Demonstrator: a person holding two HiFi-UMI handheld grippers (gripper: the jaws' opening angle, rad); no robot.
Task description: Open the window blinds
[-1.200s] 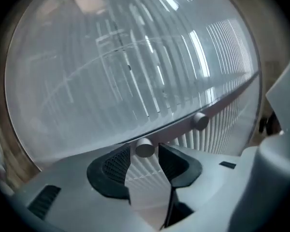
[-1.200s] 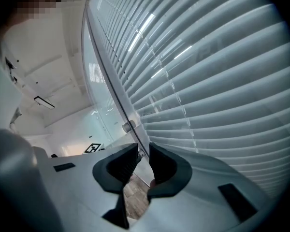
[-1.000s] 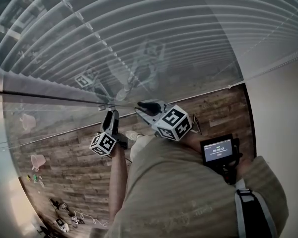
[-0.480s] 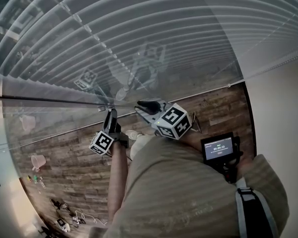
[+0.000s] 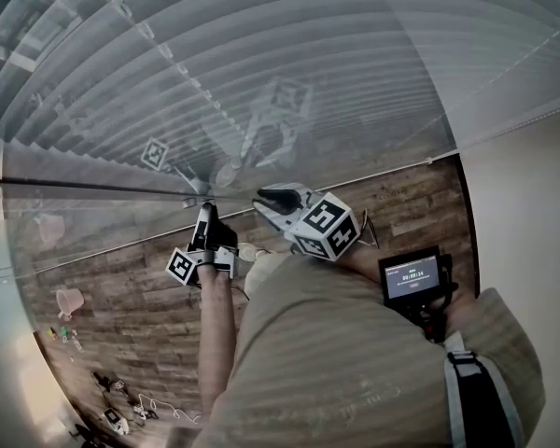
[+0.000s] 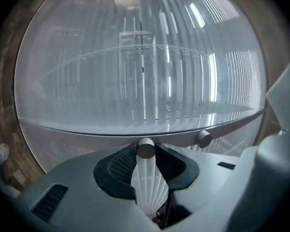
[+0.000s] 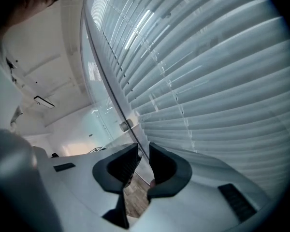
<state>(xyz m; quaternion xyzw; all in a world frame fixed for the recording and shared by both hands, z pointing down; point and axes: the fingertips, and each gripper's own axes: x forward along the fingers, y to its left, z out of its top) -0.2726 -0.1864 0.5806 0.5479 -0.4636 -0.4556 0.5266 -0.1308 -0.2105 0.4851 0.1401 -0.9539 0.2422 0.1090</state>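
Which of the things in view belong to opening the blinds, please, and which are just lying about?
For the job:
window blinds; round knob on the glass; left gripper, jaws just closed on that knob; right gripper, jaws apart.

Lying about:
pink cup on the wooden floor; cables and small clutter near it.

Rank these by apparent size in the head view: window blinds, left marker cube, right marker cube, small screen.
1. window blinds, by far largest.
2. right marker cube and small screen look about alike; not ranked apart.
3. left marker cube, smallest, though distance from the camera may play in.
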